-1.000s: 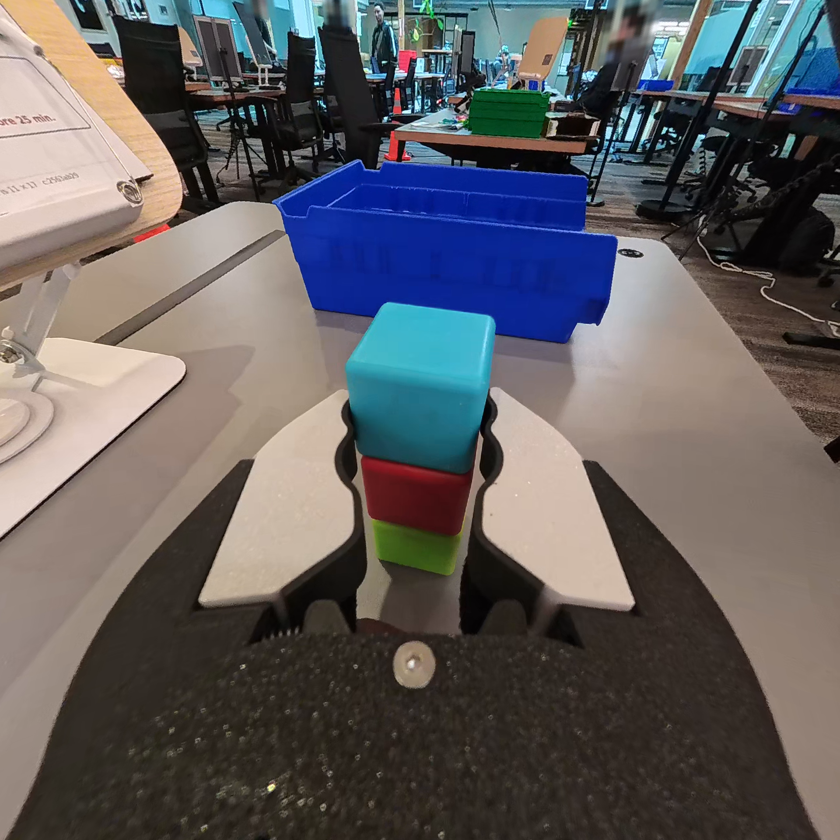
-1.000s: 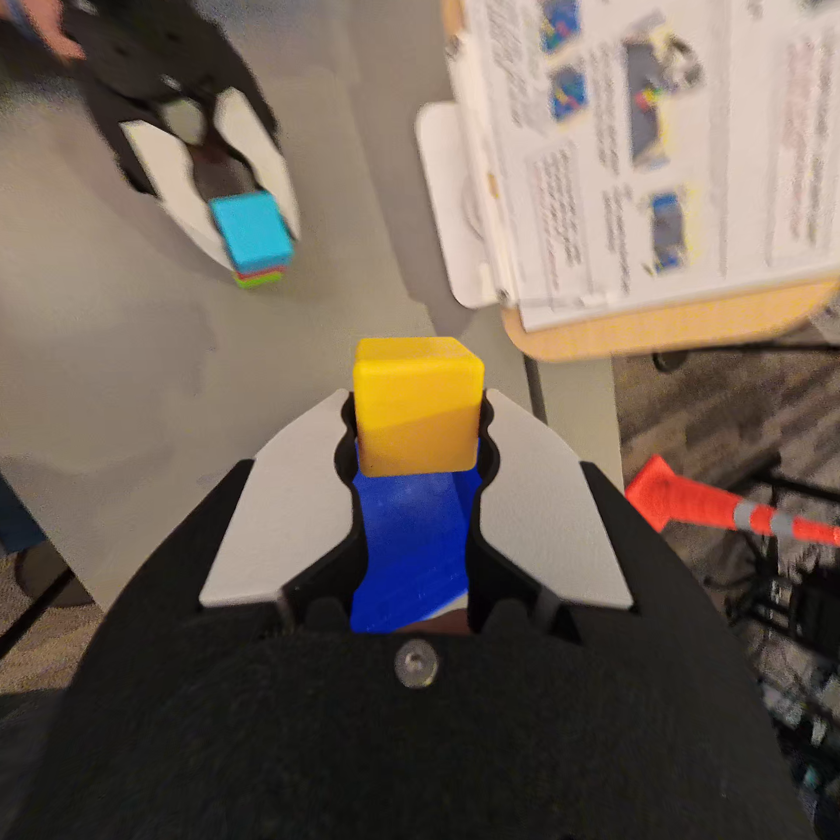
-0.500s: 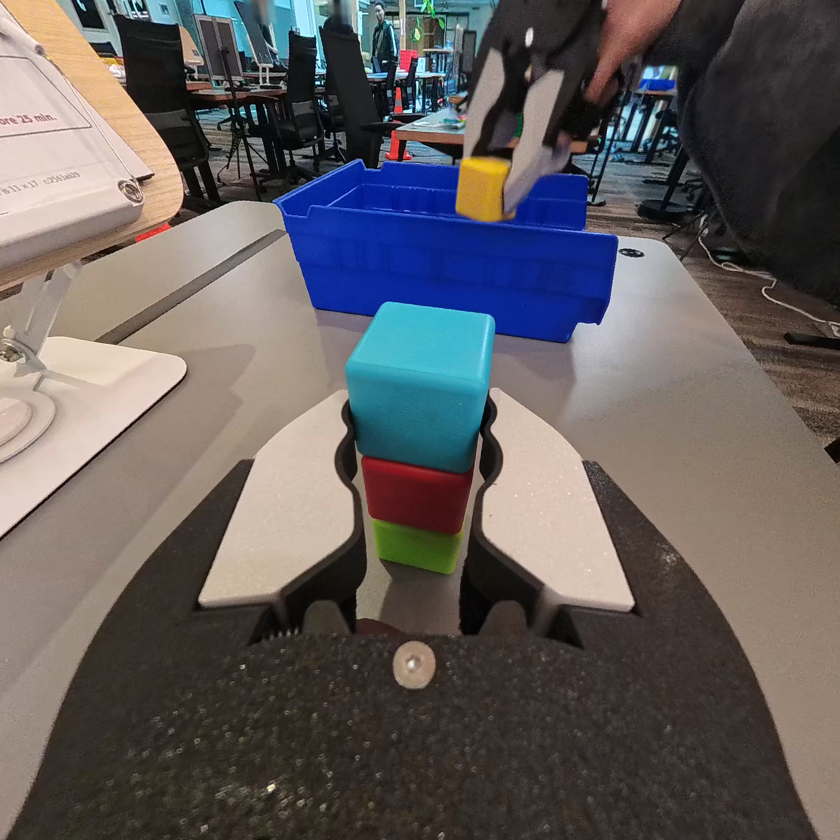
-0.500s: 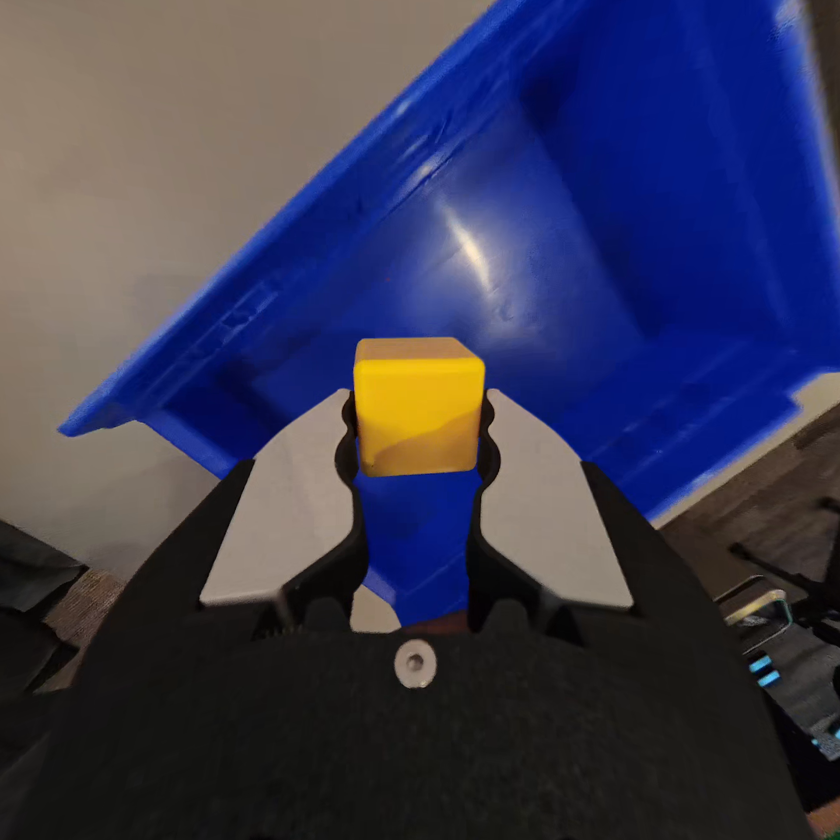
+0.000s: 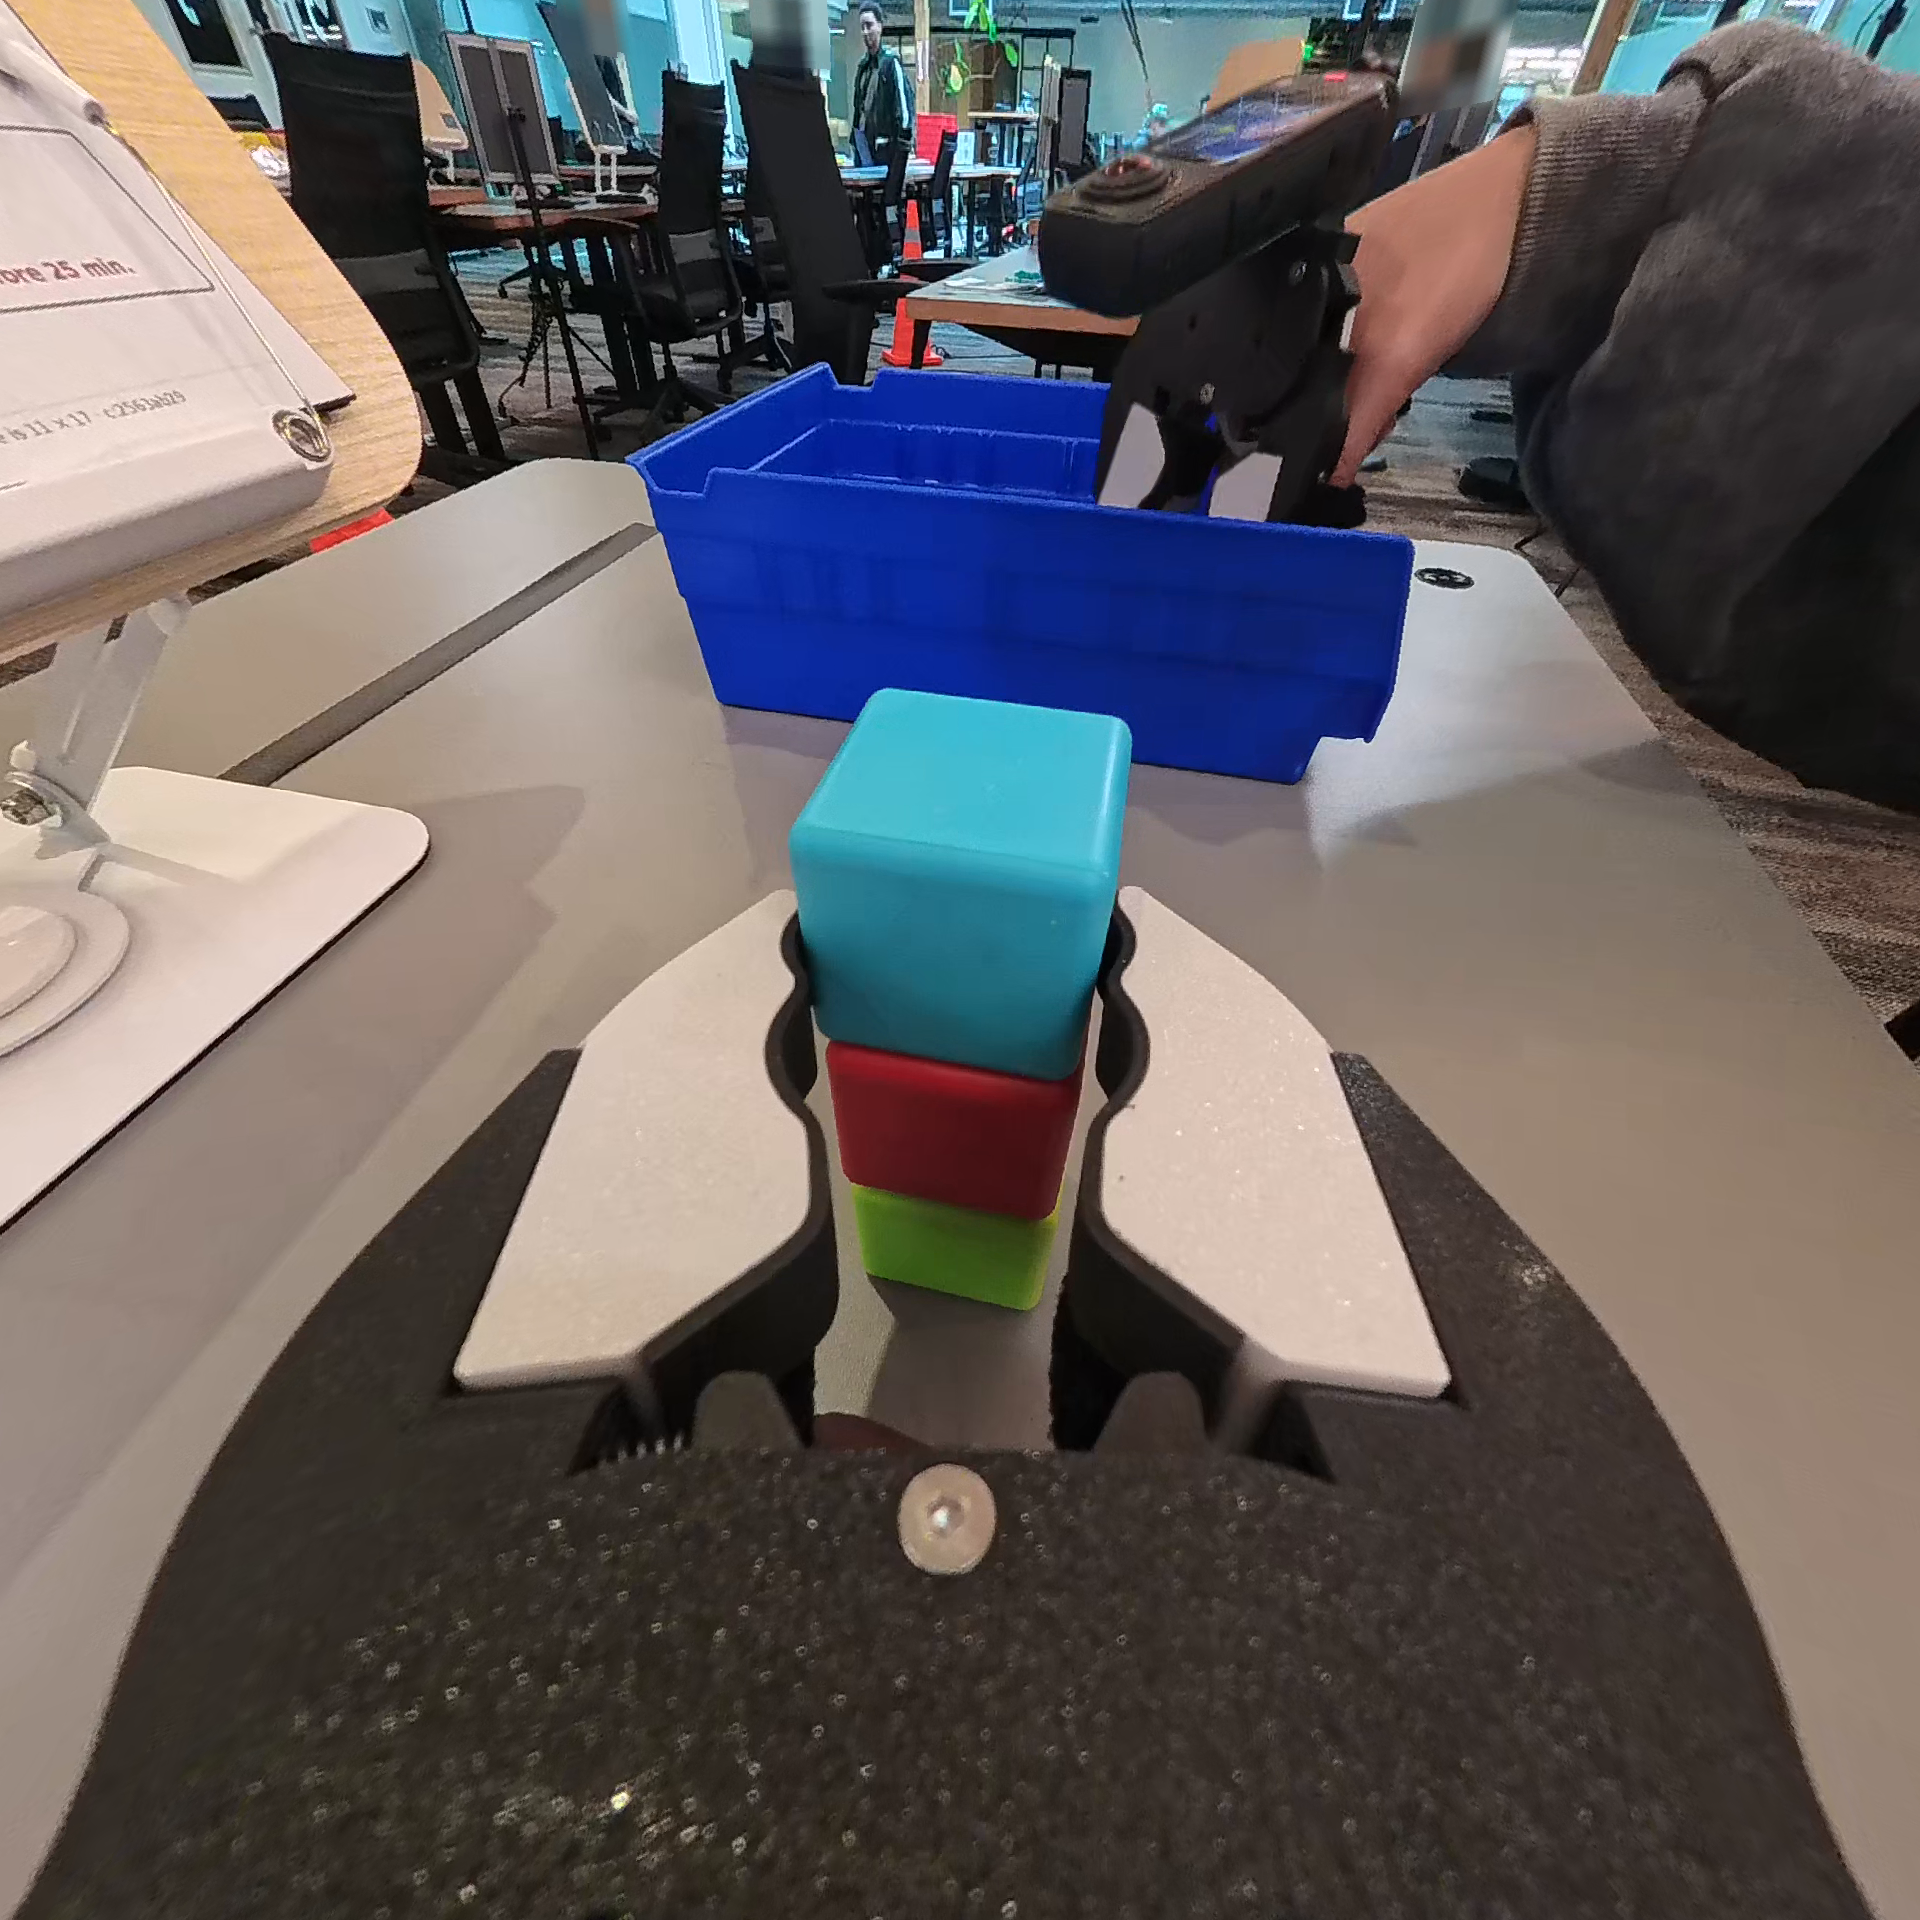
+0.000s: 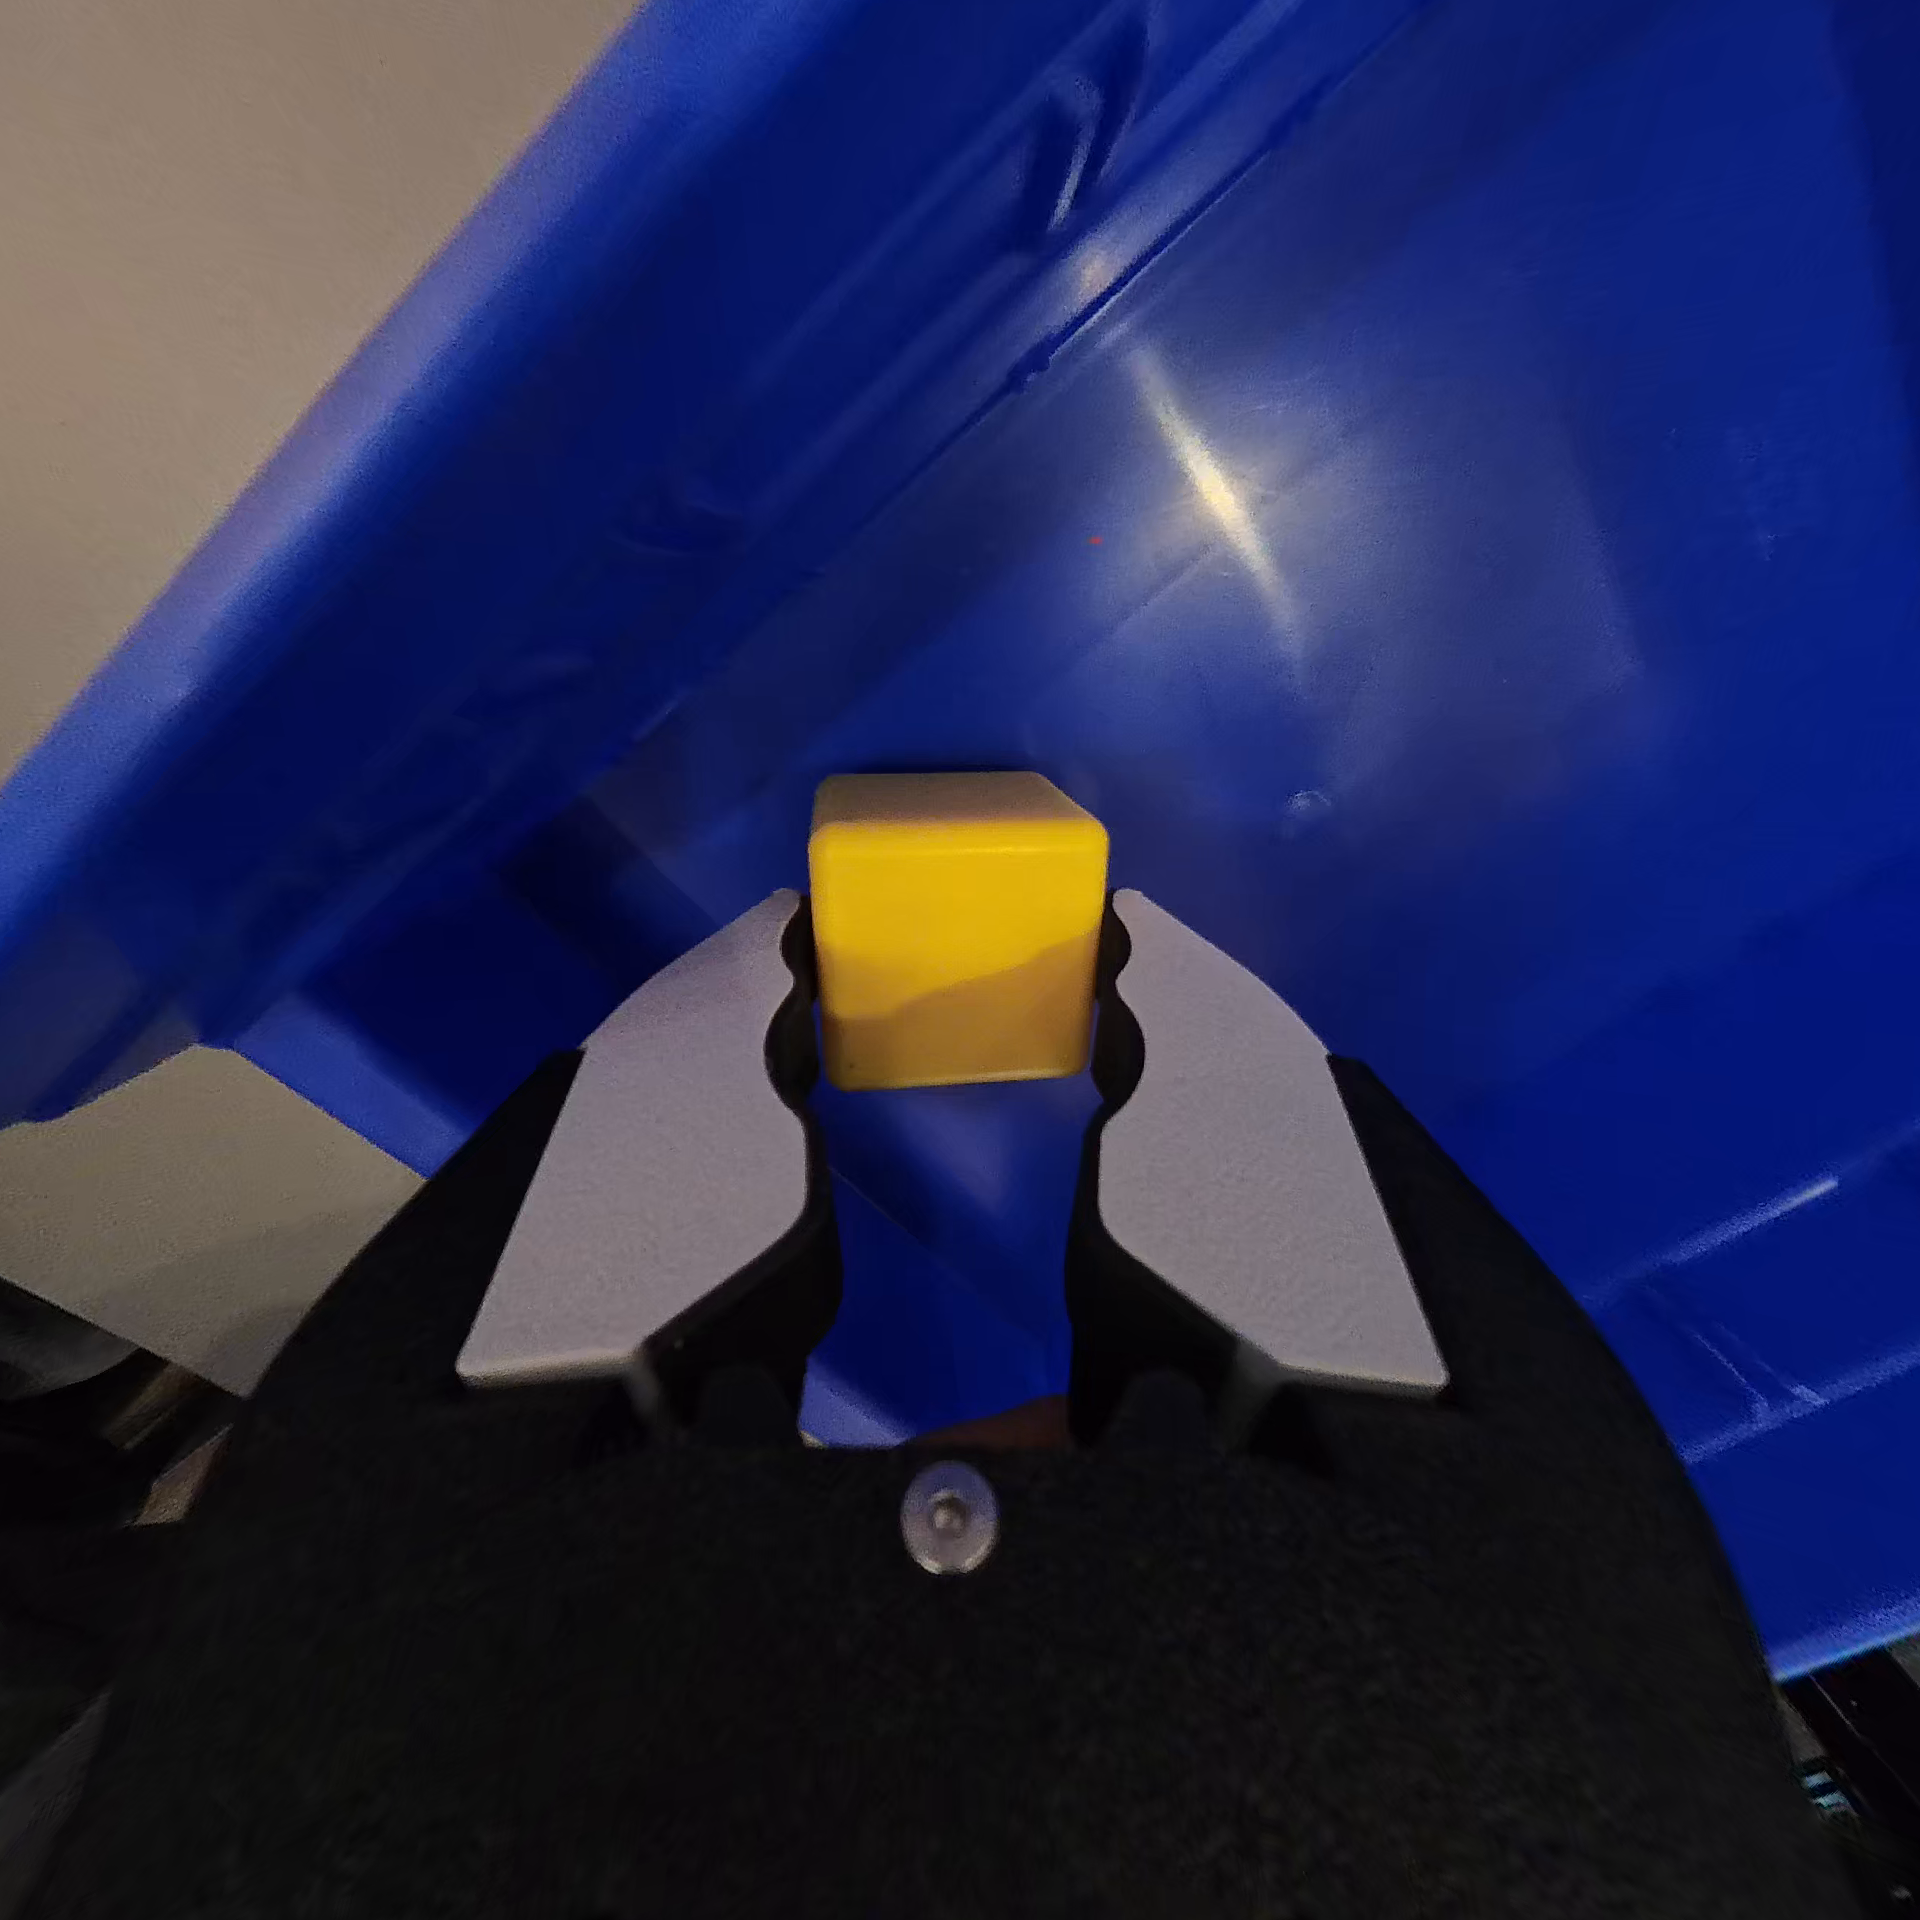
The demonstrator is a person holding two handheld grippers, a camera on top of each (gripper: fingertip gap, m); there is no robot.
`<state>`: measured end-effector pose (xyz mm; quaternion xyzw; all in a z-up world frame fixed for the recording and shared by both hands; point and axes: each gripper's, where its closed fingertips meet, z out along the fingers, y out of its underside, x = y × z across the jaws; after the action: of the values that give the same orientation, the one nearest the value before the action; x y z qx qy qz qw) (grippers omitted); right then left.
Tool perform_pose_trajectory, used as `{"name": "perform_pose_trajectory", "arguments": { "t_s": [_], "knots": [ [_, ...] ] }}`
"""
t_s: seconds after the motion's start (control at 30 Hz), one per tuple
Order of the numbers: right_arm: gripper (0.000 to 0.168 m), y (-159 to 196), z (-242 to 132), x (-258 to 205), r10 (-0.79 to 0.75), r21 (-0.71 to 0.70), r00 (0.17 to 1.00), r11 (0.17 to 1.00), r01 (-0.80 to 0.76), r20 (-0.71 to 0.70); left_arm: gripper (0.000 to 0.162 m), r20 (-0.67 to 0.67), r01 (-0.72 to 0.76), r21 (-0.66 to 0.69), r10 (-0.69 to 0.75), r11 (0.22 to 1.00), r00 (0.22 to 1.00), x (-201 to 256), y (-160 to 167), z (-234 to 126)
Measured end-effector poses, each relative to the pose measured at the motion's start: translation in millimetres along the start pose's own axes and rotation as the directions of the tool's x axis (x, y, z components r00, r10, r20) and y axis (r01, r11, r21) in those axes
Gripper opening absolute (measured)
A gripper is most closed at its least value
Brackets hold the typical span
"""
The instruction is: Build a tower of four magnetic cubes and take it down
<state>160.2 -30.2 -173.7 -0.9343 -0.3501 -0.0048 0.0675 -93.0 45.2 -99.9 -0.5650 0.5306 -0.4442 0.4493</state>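
Fingers of the right gripper (image 6: 956, 935) were clenched on the yellow cube (image 6: 954, 935), which hung low inside the blue bin (image 6: 1455, 623), close to its floor; a second earlier that cube had been out over the table with the bin only partly beneath it, so it had been carried in and lowered. Fingers of the left gripper (image 5: 958, 977) stayed clamped on the cyan cube (image 5: 961, 894), the top of a stack with the red cube (image 5: 951, 1138) under it and the green cube (image 5: 951, 1252) resting on the grey table (image 5: 1455, 1039), just in front of the bin. By the look of it the tower was coming down: yellow was off and about to be dropped, three cubes were left. A paper stand (image 5: 156, 831) sat to the left.
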Motion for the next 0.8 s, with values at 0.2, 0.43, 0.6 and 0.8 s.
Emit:
{"name": "perform_pose_trajectory", "arguments": {
  "t_s": [0.2, 0.43, 0.6, 0.8],
  "knots": [
    [0.053, 0.5, 4.7, -0.9, -0.024, 0.003, 1.0, 1.0, 0.024, -0.01, 0.051, -0.006, -0.005, -0.002, 0.004, 1.0, 1.0, 0.9, 0.1, 0.2],
    [0.069, -7.2, -43.4, 10.5, 0.012, 0.152, 0.995, 0.988, 0.002, -0.096, 0.051, -0.001, -0.034, -0.01, 0.034, 0.999, 0.999, 4.4, 0.9, -0.3],
    [0.067, -20.6, -136.6, -3.1, 0.079, 0.437, 0.969, 0.899, 0.032, -0.234, 0.06, 0.028, -0.051, 0.018, 0.05, 0.999, 0.998, 6.3, -11.5, -6.2],
    [0.065, -14.4, -162.3, -56.8, 0.018, 0.483, 0.951, 0.864, 0.141, -0.309, 0.067, 0.082, -0.062, 0.036, 0.059, 0.997, 0.995, 2.6, -22.4, -23.4]
  ]
}}
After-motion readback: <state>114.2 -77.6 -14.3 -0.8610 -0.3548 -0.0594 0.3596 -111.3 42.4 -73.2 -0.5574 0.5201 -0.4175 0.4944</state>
